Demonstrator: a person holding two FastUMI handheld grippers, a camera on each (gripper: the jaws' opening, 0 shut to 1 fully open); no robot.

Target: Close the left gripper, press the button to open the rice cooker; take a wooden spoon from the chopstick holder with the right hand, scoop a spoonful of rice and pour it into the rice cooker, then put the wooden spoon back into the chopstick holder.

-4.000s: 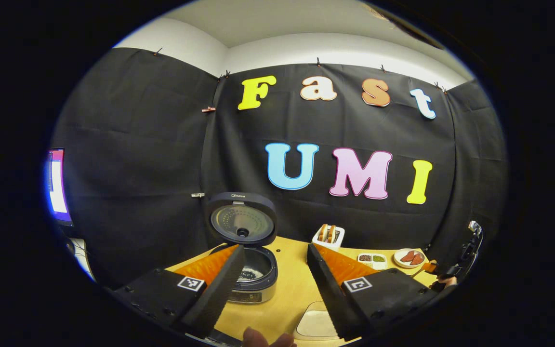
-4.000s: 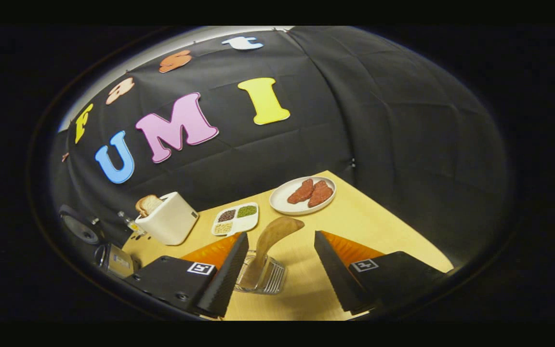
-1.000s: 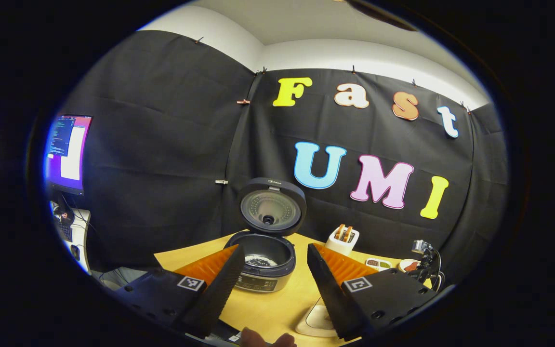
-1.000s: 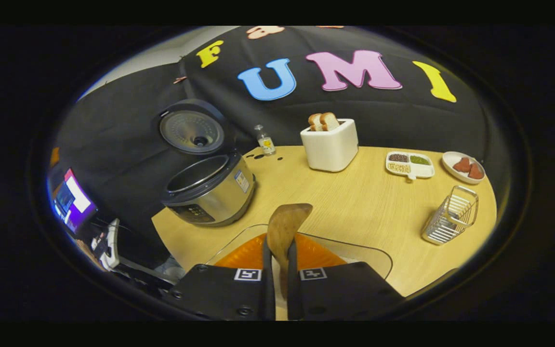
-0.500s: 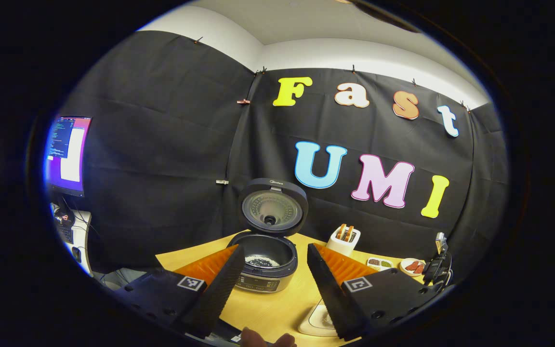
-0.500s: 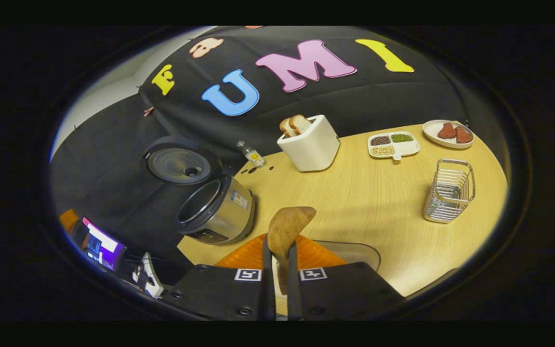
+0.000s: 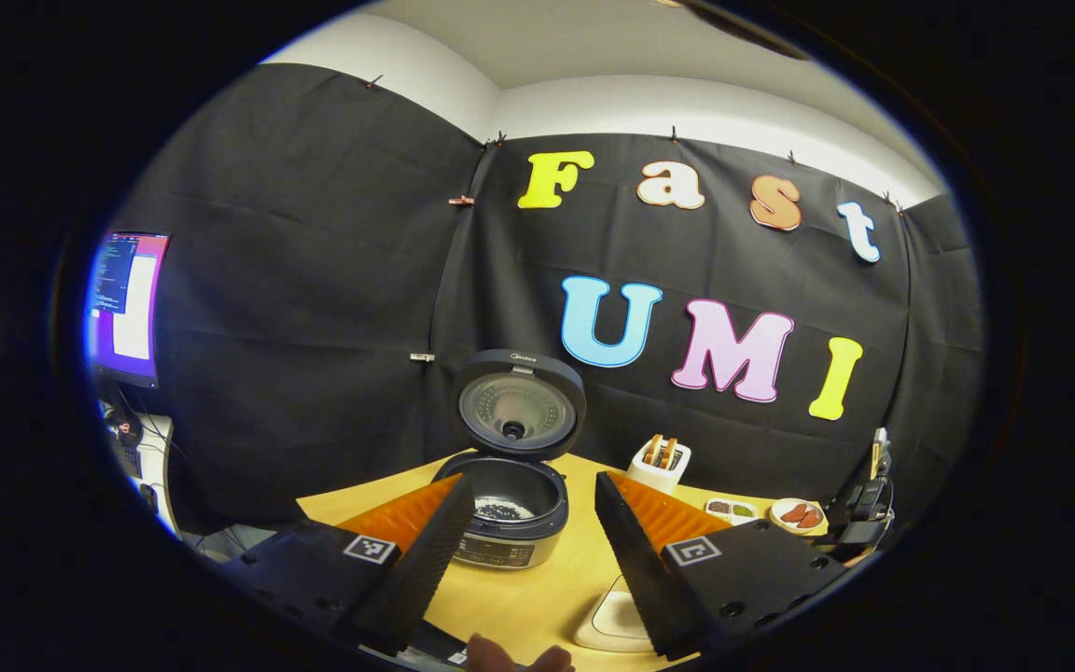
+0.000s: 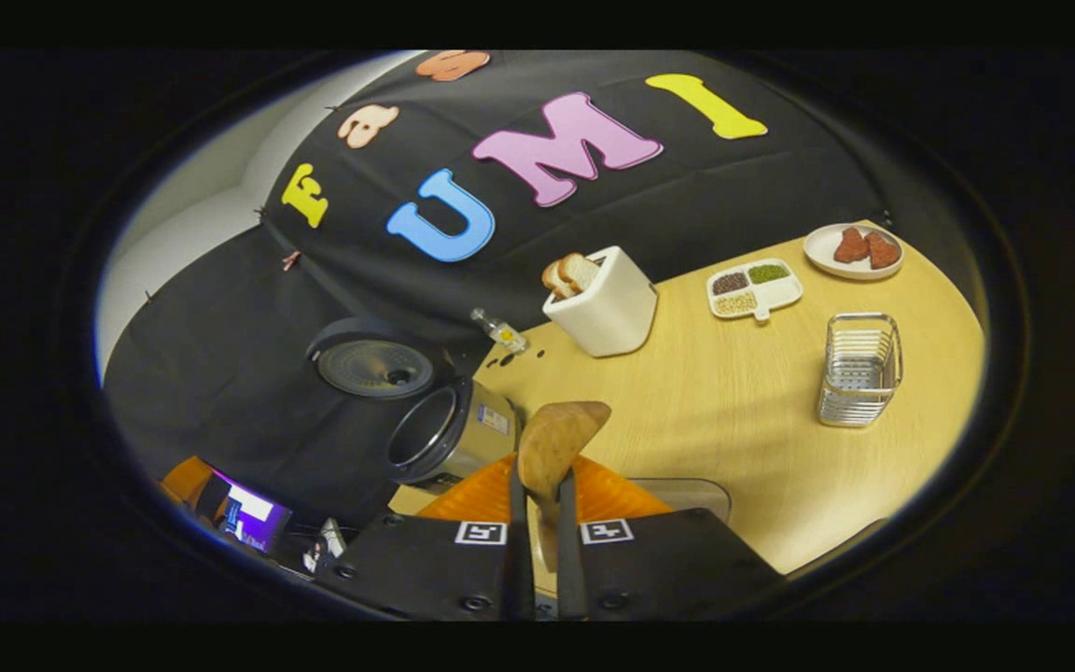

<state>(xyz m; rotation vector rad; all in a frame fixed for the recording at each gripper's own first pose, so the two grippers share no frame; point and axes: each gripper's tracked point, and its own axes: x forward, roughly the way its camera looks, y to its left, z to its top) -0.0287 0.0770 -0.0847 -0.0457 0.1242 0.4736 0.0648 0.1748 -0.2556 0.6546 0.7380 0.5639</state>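
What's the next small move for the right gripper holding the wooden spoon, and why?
Probably lower the wooden spoon into the rice container just below it and scoop. The right gripper is shut on the handle, the rice cooker already stands open, and the chopstick holder is empty, so scooping rice comes next.
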